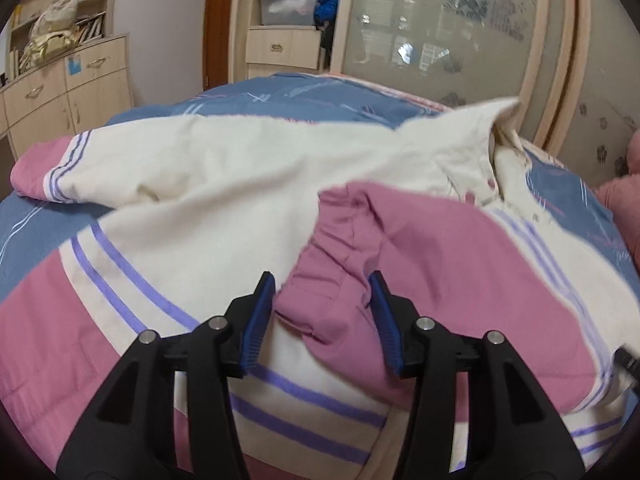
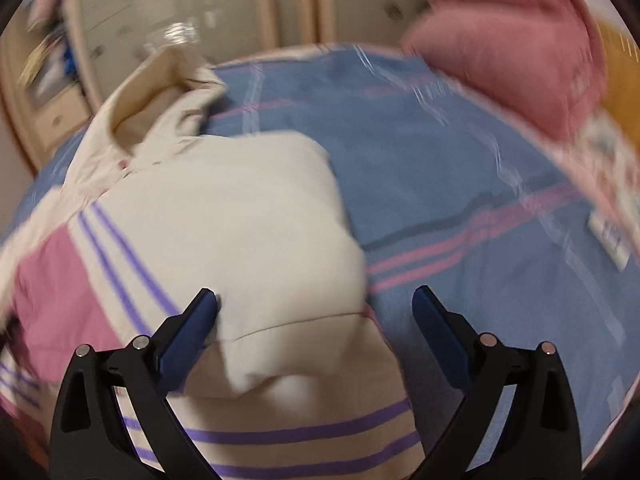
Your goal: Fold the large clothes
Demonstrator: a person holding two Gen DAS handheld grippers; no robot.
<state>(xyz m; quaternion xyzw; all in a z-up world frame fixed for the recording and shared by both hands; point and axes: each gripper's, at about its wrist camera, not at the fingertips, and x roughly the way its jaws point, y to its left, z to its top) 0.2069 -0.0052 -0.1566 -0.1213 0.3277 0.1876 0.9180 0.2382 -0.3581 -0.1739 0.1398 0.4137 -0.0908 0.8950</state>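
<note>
**Pink cuff laid in, cream sleeve still to be taken**

The left gripper (image 1: 322, 280) is held apart around the pink cuff (image 1: 332, 280), the pads not seen pressing it. The right gripper (image 2: 316, 296) is spread wide over the folded cream sleeve (image 2: 260, 216), nothing clamped. The jacket (image 1: 224, 184) is spread across the blue bedsheet (image 2: 460, 184), collar (image 1: 496, 120) at the far side. The sleeve should probably be pinched near its edge and laid flat, wrinkles smoothed.

bed (image 1: 340, 96): blue striped cover | wardrobe (image 1: 460, 40): patterned glass doors | cabinet (image 1: 68, 92): beige drawers
</note>
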